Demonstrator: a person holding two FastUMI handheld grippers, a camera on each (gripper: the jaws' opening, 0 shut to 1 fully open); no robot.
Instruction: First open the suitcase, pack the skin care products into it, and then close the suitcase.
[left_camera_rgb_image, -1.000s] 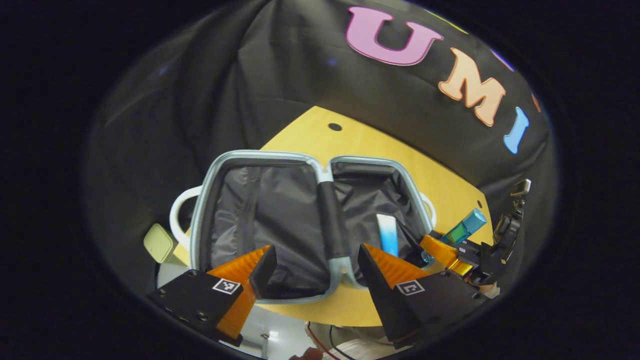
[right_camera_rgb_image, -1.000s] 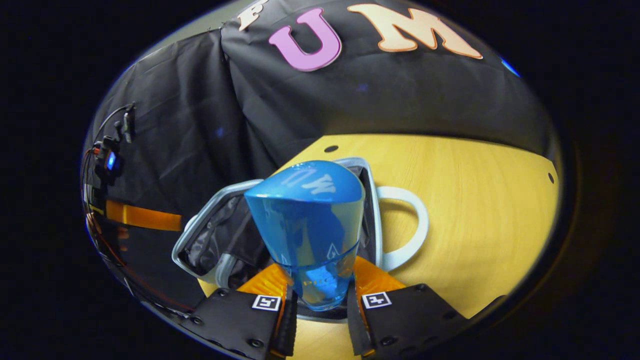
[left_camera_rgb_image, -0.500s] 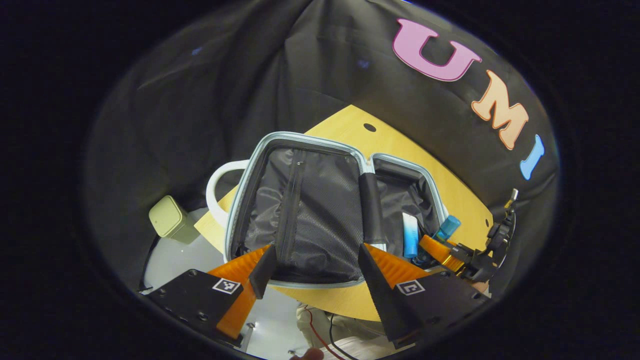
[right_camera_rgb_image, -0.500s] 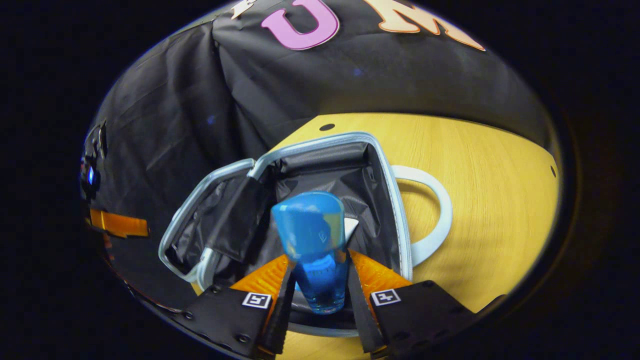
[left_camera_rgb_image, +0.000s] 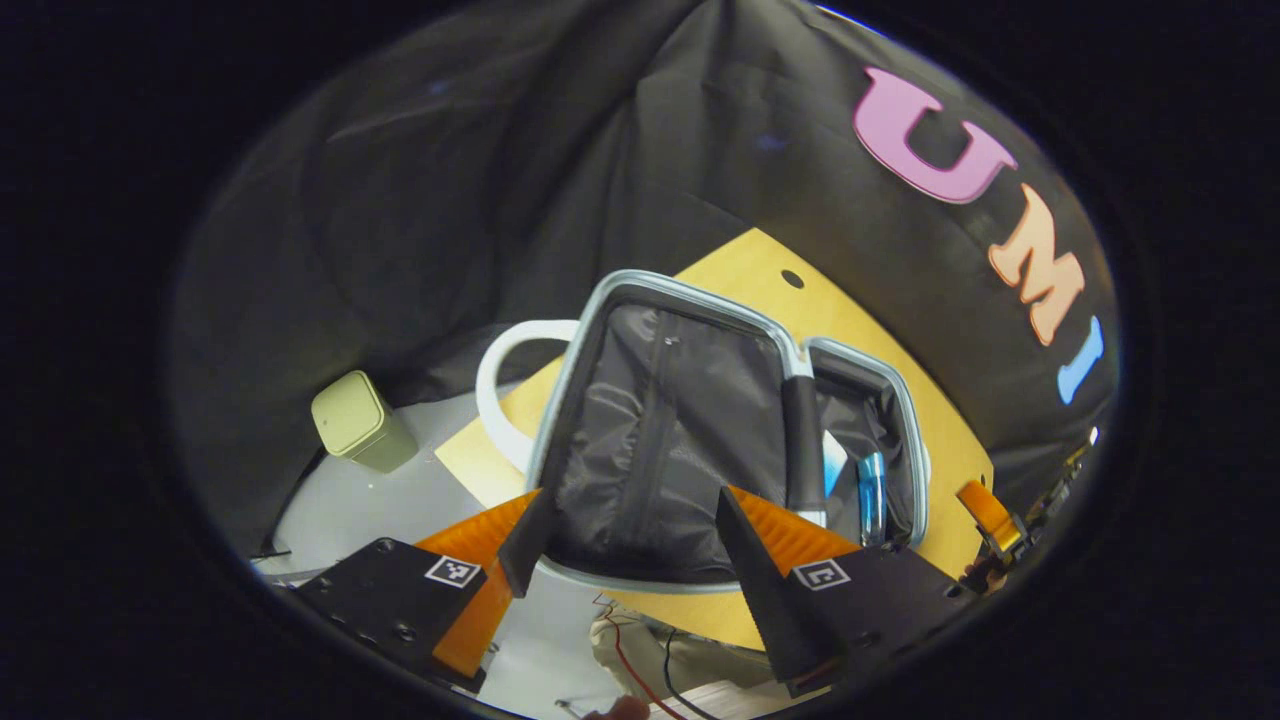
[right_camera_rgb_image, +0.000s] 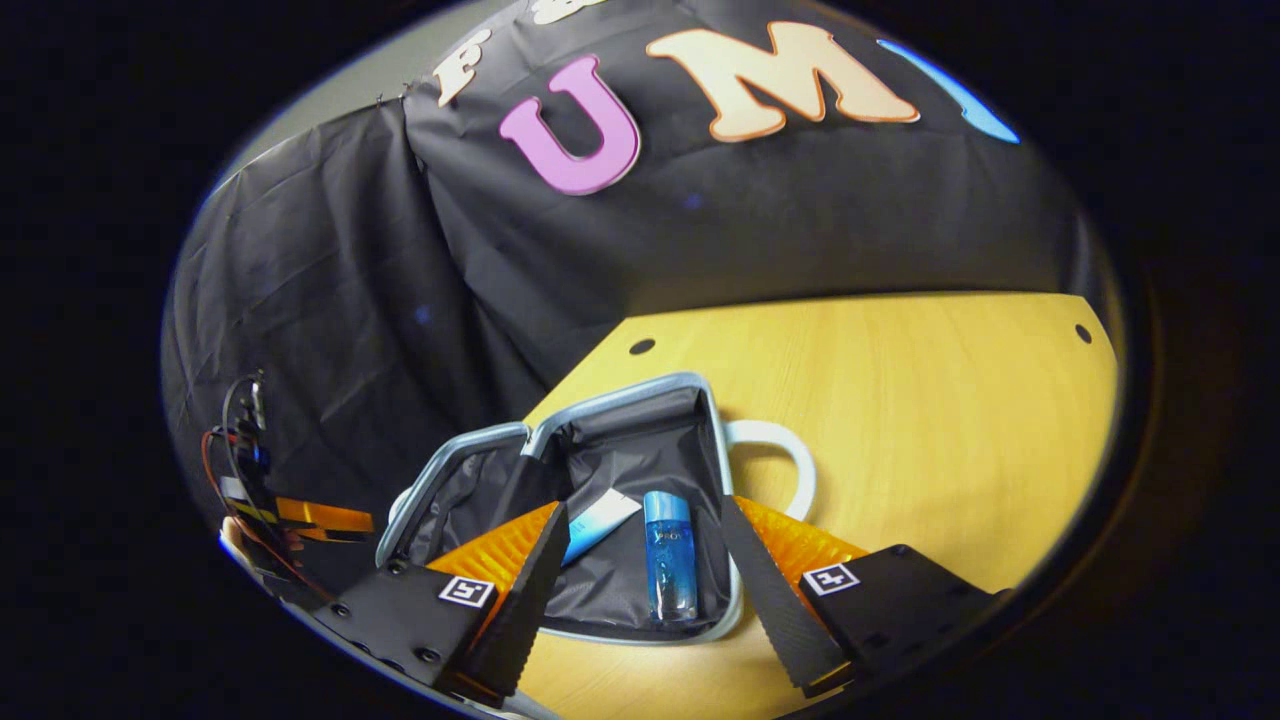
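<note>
Inside the open pale-blue suitcase (right_camera_rgb_image: 585, 440) on the table, we're seeing the blue glass bottle (right_camera_rgb_image: 668, 553) lying beside a white-and-blue tube (right_camera_rgb_image: 600, 522); both our right gripper (right_camera_rgb_image: 645, 560) and left gripper (left_camera_rgb_image: 625, 535) are hovering, jaws spread and empty, leaving room for closing.

glossy bottle (right_camera_rgb_image: 669, 555), cloth-lined suitcase (right_camera_rgb_image: 640, 460), wood table (right_camera_rgb_image: 930, 400)

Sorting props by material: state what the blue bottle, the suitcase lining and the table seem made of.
Blue bottle: clear tinted plastic or glass, glossy; light passes through it, which one is unclear.
Suitcase lining: thin dark woven fabric, slightly shiny, wrinkled, with a zip seam.
Table: light wood or wood-look laminate, smooth, matte, with visible grain.
</note>
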